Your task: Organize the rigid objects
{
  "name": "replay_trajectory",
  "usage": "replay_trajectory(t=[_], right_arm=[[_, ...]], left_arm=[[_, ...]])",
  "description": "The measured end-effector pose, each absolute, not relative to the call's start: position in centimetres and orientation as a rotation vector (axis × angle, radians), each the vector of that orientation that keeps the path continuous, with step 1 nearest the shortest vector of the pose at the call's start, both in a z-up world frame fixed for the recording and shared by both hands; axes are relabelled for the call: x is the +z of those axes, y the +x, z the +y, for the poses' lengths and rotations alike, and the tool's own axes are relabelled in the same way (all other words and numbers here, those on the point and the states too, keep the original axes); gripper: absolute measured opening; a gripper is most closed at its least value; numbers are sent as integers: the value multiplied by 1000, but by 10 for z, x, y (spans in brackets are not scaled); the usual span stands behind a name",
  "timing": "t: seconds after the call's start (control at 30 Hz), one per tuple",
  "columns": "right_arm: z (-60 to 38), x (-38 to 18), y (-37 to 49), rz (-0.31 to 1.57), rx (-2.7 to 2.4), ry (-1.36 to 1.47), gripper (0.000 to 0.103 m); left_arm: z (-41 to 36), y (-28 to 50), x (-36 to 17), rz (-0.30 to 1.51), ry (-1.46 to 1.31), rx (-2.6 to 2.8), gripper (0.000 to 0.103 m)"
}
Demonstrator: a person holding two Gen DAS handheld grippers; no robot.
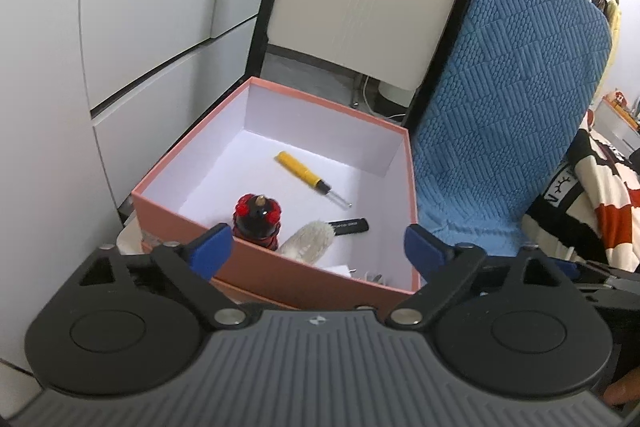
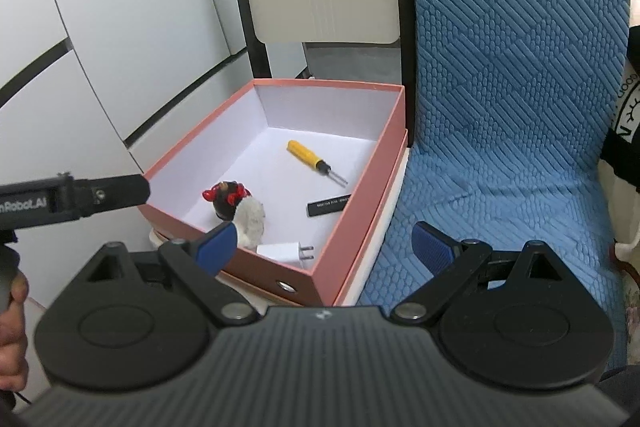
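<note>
A pink box (image 1: 280, 281) with a white inside stands on a chair seat; it also shows in the right wrist view (image 2: 352, 223). In it lie a yellow screwdriver (image 1: 304, 173) (image 2: 310, 154), a black and red figurine (image 1: 258, 221) (image 2: 226, 201), a fluffy white brush (image 1: 308, 241) (image 2: 250, 217), a black stick (image 1: 350, 227) (image 2: 328, 205) and a white plug (image 2: 282, 251). My left gripper (image 1: 316, 253) is open and empty, just in front of the box's near wall. My right gripper (image 2: 324, 247) is open and empty over the box's near right corner.
A blue textured cushion (image 1: 508, 107) (image 2: 512, 87) covers the seat to the right of the box. A beige chair back (image 1: 368, 11) stands behind the box. White cabinet doors (image 1: 120, 27) stand on the left. The left gripper's body (image 2: 60, 203) reaches in from the left.
</note>
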State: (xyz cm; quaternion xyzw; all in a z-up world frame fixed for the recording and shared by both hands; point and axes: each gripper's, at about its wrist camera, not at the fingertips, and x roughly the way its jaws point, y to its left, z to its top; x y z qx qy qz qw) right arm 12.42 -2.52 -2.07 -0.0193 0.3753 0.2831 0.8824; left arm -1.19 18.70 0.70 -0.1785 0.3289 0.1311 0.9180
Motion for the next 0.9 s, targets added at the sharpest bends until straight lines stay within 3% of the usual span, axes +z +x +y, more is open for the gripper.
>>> replay_trajectory(t=[0.9], right_arm=[[-34,-17,115,752,579,-38,96]], left_arm=[[183,-28,4,703,-392,290,101]])
